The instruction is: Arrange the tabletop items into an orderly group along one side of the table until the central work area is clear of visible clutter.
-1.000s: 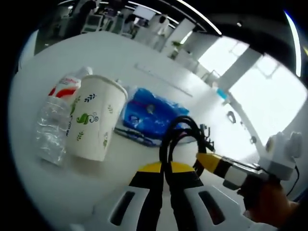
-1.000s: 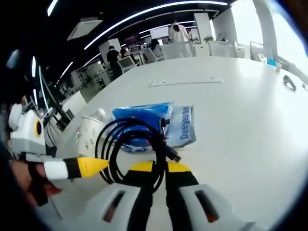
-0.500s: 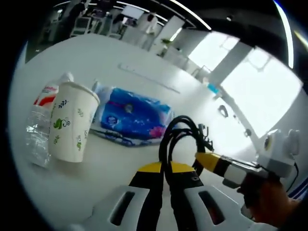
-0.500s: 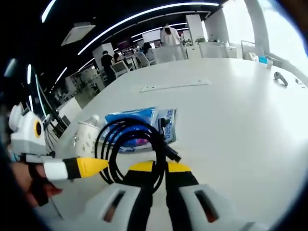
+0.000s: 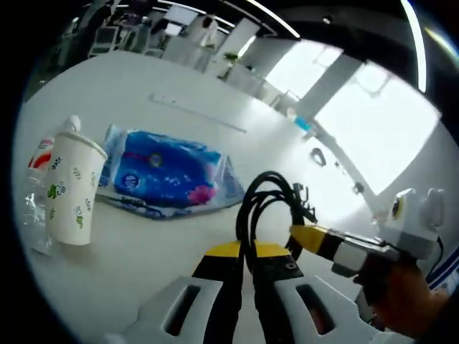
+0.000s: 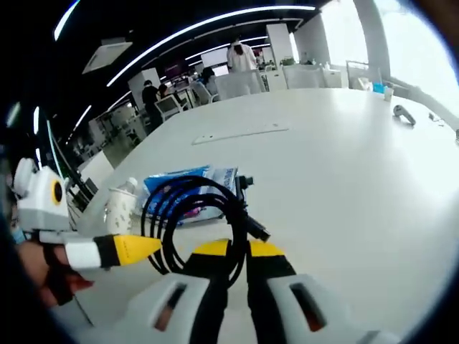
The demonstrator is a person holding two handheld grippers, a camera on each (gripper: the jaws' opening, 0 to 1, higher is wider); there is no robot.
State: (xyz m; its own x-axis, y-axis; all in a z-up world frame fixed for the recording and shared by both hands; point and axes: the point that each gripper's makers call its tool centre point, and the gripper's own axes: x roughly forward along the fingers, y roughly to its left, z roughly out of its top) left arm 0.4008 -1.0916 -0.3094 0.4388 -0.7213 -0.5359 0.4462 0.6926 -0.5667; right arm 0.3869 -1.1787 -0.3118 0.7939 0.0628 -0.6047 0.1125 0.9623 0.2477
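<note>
Where the two yellow-tipped jaws of the left claw (image 5: 246,251) rise together from the lower edge of the left gripper view, they are clamped on a coiled black cable (image 5: 269,204), whose loops stand up just beyond the tips. The right claw (image 5: 301,236) enters that view beside the cable, yellow tip first, with a person's hand (image 5: 401,304) behind it. In the right gripper view the right claw (image 6: 238,249) is likewise closed on the cable (image 6: 193,222), and the left claw (image 6: 147,246) comes in beside the coil, its tip touching or nearly touching the loops; which cannot be told. Beyond the cable, on the white table (image 5: 143,244), lies a blue tissue pack (image 5: 165,168), flat on the surface. On the far side of the tissue pack from the cable stands a white paper cup (image 5: 70,188) with a leaf pattern, upright, and just behind the cup lies a clear plastic bottle (image 5: 39,183) with a red label and white cap. Farther across the table from the tissue pack rests a thin pale strip (image 5: 197,113).
</note>
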